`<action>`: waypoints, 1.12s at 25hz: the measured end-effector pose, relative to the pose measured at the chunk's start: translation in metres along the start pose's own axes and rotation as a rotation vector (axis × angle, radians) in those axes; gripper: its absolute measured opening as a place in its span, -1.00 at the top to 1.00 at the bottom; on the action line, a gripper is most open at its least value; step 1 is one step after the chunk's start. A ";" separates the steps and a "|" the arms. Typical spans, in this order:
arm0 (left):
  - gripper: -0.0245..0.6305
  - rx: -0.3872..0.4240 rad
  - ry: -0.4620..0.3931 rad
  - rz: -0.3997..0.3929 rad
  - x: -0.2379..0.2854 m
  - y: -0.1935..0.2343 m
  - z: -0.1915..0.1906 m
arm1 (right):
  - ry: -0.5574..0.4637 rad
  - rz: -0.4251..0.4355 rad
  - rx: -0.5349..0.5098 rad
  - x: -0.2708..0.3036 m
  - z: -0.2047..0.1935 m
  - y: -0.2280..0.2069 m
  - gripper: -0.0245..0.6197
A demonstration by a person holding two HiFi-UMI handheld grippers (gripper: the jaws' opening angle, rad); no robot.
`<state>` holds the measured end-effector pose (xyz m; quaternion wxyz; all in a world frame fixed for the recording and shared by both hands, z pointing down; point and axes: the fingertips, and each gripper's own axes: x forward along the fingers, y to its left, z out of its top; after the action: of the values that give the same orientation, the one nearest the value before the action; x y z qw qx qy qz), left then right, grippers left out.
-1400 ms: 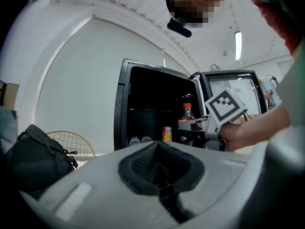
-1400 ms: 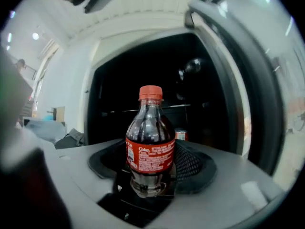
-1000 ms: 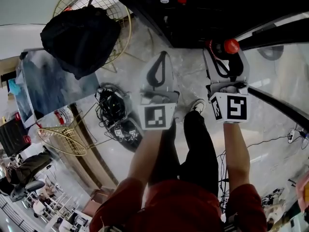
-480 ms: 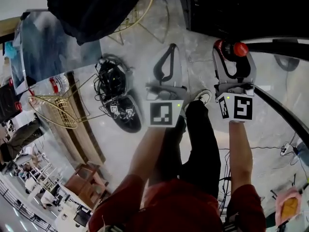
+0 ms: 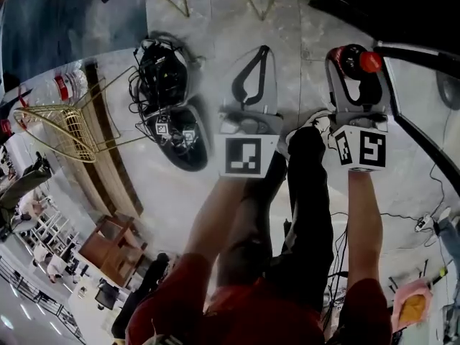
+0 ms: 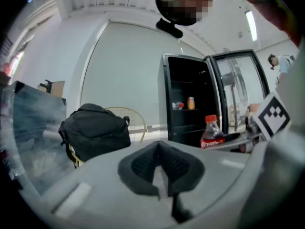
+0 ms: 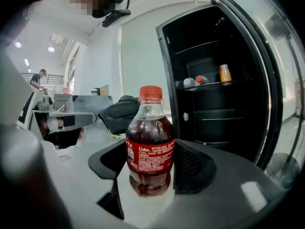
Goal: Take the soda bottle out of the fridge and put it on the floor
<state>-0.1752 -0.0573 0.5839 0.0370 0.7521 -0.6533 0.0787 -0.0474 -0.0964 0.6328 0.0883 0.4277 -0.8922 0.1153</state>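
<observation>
"Where's the soda bottle (image 7: 150,142)?"

"Out of the fridge (image 7: 214,80). It's standing upright in the right gripper (image 5: 356,74), whose jaws are clamped on its lower body at the red label. It has a red cap and dark drink inside, and it's in the air above the pale stone floor (image 5: 215,192), not resting on it."

"How are the arms?"

"Both bare forearms reach straight out in front, side by side, with red sleeves at the elbows. The two grippers are about level. The left gripper (image 5: 253,85) has its jaws pressed together with nothing between them."

"And around them?"

"The fridge stands open beyond the bottle, with an orange can (image 7: 225,73) on a shelf. Off to the left a black bag (image 6: 95,130) sits against a gold wire chair (image 6: 128,118). Under the arms you can see a black trouser leg and a white shoe (image 5: 316,121)."
</observation>
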 end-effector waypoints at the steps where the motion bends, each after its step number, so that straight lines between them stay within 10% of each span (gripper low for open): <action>1: 0.93 -0.004 0.003 0.006 -0.004 0.004 -0.018 | 0.008 0.006 -0.007 0.005 -0.018 0.006 0.00; 17: 0.93 -0.016 0.045 -0.009 0.028 0.024 -0.300 | 0.086 0.058 -0.083 0.111 -0.292 0.014 0.00; 28: 0.93 -0.065 0.050 0.024 0.073 0.037 -0.414 | 0.202 0.090 -0.091 0.194 -0.449 0.006 0.00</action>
<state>-0.2312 -0.0688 1.0025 0.0767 0.7405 -0.6633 0.0764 -0.1458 -0.1111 1.1116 0.1917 0.3689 -0.9015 0.1207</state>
